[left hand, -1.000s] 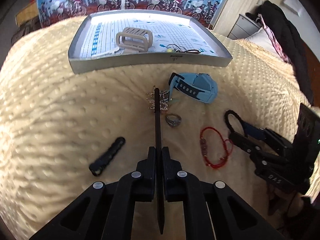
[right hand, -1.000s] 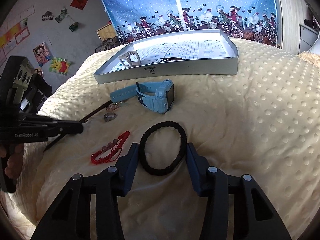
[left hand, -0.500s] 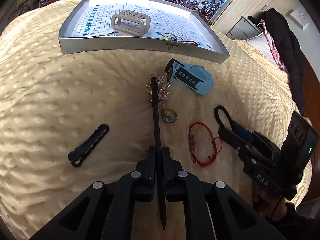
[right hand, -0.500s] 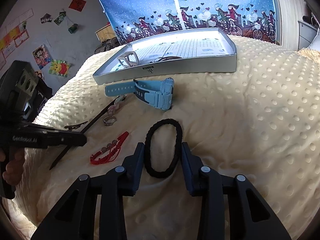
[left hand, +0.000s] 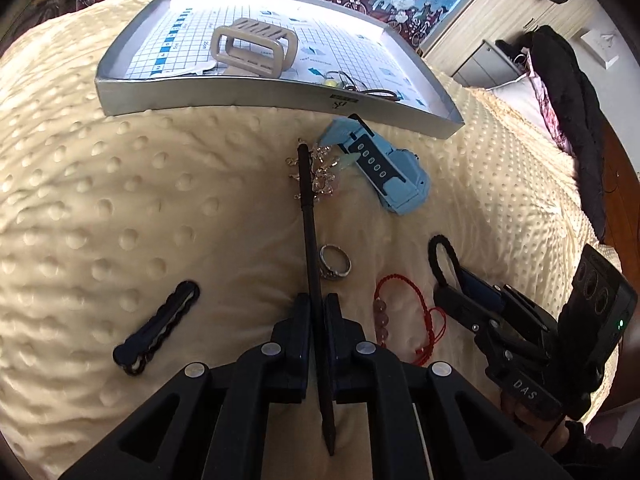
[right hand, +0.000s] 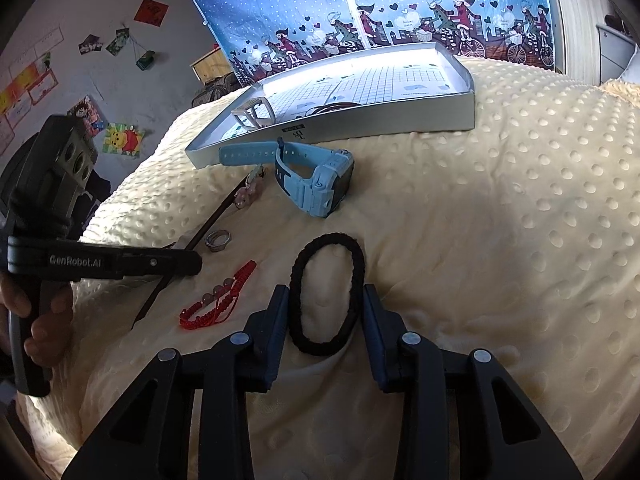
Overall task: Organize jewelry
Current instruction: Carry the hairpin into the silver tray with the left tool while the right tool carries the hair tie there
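Black hair stick clenched in the left tool — right tool spread around a black hair tie, fingers barely touching it, on the cream bedspread.

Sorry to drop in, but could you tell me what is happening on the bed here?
A person is sorting jewelry on a cream blanket, holding a claw in each hand. The left claw is shut on a black stick. The right claw straddles a black hair tie, not yet clamped. A beige hair clip already sits in the tray; the blue watch, ring and red bracelet remain outside.
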### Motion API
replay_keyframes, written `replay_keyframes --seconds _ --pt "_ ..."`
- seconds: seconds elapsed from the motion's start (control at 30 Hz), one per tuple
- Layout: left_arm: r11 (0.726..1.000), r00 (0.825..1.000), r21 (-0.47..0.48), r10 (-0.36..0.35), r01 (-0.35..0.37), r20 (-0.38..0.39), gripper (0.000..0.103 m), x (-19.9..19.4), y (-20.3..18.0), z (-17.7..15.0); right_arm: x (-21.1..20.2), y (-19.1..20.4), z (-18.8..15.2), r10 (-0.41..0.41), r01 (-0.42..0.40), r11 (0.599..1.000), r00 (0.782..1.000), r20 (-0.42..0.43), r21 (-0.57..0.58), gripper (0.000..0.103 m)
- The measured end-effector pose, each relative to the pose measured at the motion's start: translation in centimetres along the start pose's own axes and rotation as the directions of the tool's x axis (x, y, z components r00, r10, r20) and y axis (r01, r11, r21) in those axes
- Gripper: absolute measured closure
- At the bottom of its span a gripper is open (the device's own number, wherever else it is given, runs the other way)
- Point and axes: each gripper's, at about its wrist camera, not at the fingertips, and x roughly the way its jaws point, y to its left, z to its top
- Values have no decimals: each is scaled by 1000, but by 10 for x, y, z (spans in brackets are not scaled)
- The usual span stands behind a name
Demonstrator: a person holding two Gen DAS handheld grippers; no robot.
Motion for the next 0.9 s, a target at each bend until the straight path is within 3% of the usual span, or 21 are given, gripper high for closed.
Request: replay_keyframes --seconds 0.07,0.23,0.5,0.67,0.9 --pt "1000 1000 -21 -11 11 8 97 -5 1 -6 0 1 0 5 -5 1000 1000 1 -1 71" --pt "994 998 -90 -61 62 13 97 -20 3 -31 -4 4 -1 29 -29 1000 1000 0 -12 84" --pt "975 992 -181 -126 126 12 97 -48 10 -64 -14 25 -4 74 -74 993 997 -4 -90 94" --pt "973 987 -164 -157 160 32 97 -61 7 -82 -31 45 -12 83 -76 985 996 37 -152 98" --pt "981 983 -121 -138 153 124 97 -83 9 -99 -59 51 -18 68 -54 988 993 95 -145 98"
